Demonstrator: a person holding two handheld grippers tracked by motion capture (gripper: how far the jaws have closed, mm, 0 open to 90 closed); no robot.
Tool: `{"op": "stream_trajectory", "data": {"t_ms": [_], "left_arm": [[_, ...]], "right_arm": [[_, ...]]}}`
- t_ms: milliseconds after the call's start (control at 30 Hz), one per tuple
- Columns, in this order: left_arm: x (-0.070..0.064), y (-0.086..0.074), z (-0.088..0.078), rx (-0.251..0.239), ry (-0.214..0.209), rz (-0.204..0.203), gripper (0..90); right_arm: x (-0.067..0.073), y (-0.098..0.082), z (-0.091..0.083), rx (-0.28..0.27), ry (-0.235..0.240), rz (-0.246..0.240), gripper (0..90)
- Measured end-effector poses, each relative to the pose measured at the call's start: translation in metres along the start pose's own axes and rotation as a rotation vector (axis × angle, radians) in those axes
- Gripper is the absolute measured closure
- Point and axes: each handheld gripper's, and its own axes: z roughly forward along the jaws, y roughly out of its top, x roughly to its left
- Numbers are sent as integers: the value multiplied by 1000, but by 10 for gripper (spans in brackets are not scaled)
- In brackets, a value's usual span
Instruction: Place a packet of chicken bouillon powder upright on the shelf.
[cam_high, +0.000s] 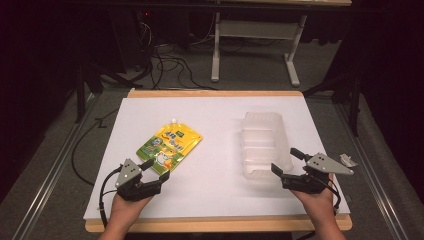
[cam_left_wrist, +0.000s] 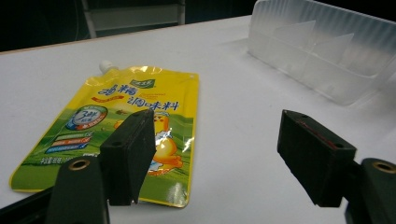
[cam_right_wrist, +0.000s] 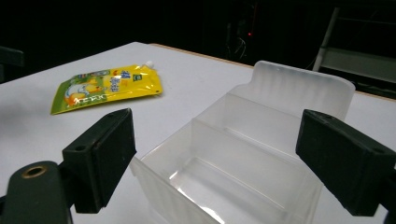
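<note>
Beside the clear plastic bin (cam_high: 262, 145), towards the person's left, lies the yellow seasoning pouch (cam_high: 170, 145), flat on the white table (cam_high: 215, 187) with its white spout (cam_high: 174, 120) pointing away from the person; the bin stands well apart from it, empty, its dividers forming compartments. The left gripper (cam_high: 153, 170) hovers just short of the pouch's near edge, its fingers (cam_left_wrist: 130, 154) spread wide with nothing between them; the right gripper (cam_high: 286, 161) sits at the bin's near end, fingers (cam_right_wrist: 100, 156) likewise apart and closed on nothing. From here the likely trouble is the pouch itself; it lies flat and slick, so fingers closing from above may slide over the film or push it across the table rather than catch an edge. A pinch on one corner could also let it sag and snag on the bin's wall.
</note>
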Motion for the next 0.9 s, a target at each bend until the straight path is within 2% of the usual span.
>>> {"op": "stream_trajectory", "data": {"t_ms": [233, 300, 467, 567, 600, 633, 667, 733, 767, 800, 833, 867, 900], "left_arm": [[-3, 2, 0, -14, -9, 15, 289], [-2, 3, 1, -20, -5, 6, 289], [8, 4, 6, 5, 27, 13, 303], [19, 12, 8, -31, 67, -14, 349], [19, 12, 8, -31, 67, -14, 362], [25, 15, 8, -44, 89, -18, 362], [32, 17, 8, -51, 117, -7, 381], [50, 21, 6, -78, 182, -39, 487], [50, 21, 6, -78, 182, -39, 543], [63, 25, 4, -87, 228, -64, 611], [63, 25, 4, -87, 228, -64, 657], [72, 30, 1, -95, 244, -100, 714], [76, 31, 1, -101, 251, -114, 767]], "right_arm": [[0, -1, -3, -12, 35, 30, 137], [1, -2, -3, -4, 47, 38, 144], [0, -1, -4, -6, 36, 14, 147], [1, -2, -4, 5, 32, -10, 147], [1, -2, -4, 5, 32, -10, 147], [1, -3, -4, 9, 36, -10, 148], [2, -3, -3, 6, 36, -15, 150], [3, -3, -1, 15, 40, -12, 151], [3, -3, -1, 15, 40, -12, 151], [6, -3, 1, 23, 41, -18, 154], [7, -3, 1, 26, 41, -21, 155], [8, -3, 2, 27, 43, -29, 158], [9, -3, 2, 29, 45, -31, 159]]}}
